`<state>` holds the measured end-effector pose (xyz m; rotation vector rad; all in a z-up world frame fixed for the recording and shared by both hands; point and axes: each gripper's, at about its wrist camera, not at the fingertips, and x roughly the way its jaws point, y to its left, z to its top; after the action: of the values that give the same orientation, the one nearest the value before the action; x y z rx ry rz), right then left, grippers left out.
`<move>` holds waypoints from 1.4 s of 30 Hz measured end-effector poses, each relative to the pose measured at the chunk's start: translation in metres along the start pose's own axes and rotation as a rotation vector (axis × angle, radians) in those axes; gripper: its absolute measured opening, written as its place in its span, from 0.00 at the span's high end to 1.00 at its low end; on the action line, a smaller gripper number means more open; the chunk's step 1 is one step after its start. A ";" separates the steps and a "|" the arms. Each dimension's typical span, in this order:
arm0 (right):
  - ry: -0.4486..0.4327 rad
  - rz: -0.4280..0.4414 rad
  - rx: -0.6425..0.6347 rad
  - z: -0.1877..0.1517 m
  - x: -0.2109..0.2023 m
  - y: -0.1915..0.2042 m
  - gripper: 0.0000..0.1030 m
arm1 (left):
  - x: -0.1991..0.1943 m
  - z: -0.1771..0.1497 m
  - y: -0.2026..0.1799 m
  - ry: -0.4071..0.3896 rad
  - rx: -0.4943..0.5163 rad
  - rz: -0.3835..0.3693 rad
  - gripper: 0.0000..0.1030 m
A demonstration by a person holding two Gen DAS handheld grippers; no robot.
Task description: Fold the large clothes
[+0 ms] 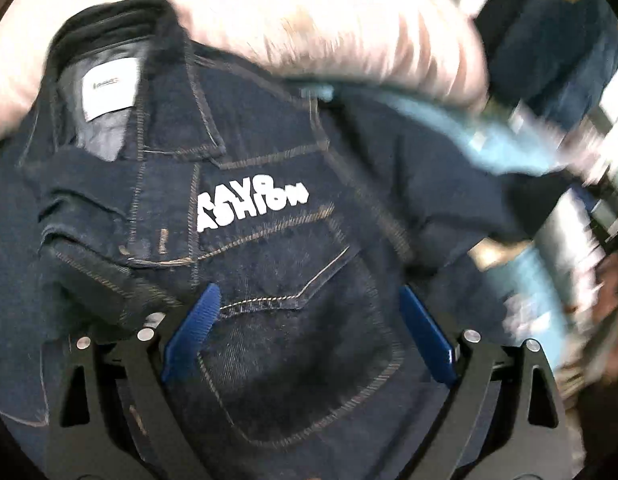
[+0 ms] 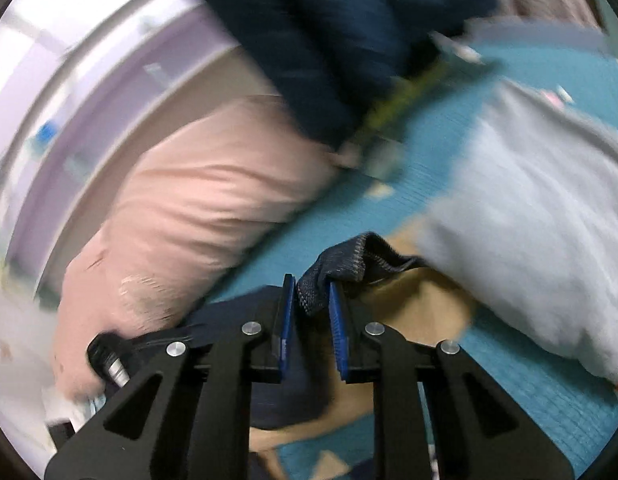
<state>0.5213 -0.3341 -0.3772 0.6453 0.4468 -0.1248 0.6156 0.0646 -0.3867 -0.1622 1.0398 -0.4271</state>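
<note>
In the left wrist view a dark denim jacket (image 1: 293, 240) fills the frame, with white lettering on the chest, tan stitching and a white label at the collar. My left gripper (image 1: 313, 312) hovers over a chest pocket, open, its blue fingers (image 1: 201, 320) wide apart with only flat denim beneath. In the right wrist view my right gripper (image 2: 312, 300) is shut on a folded edge of the denim jacket (image 2: 333, 264), which sticks up between the blue pads. The picture is blurred by motion.
A pink pillow (image 2: 197, 208) lies to the left and a pale grey pillow (image 2: 529, 240) to the right on a teal bed cover (image 2: 349, 216). A person's dark blue sleeve (image 2: 329, 40) reaches in from above. A lilac wall (image 2: 69, 100) stands behind.
</note>
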 end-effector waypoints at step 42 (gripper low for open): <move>0.691 0.447 -0.331 -0.178 0.107 0.230 0.86 | -0.138 -0.034 0.212 -0.154 -0.343 0.275 0.12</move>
<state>0.6096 -0.0404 -0.4230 0.4332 0.9495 0.6044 0.5829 0.3169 -0.3627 -0.3478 0.9609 0.0165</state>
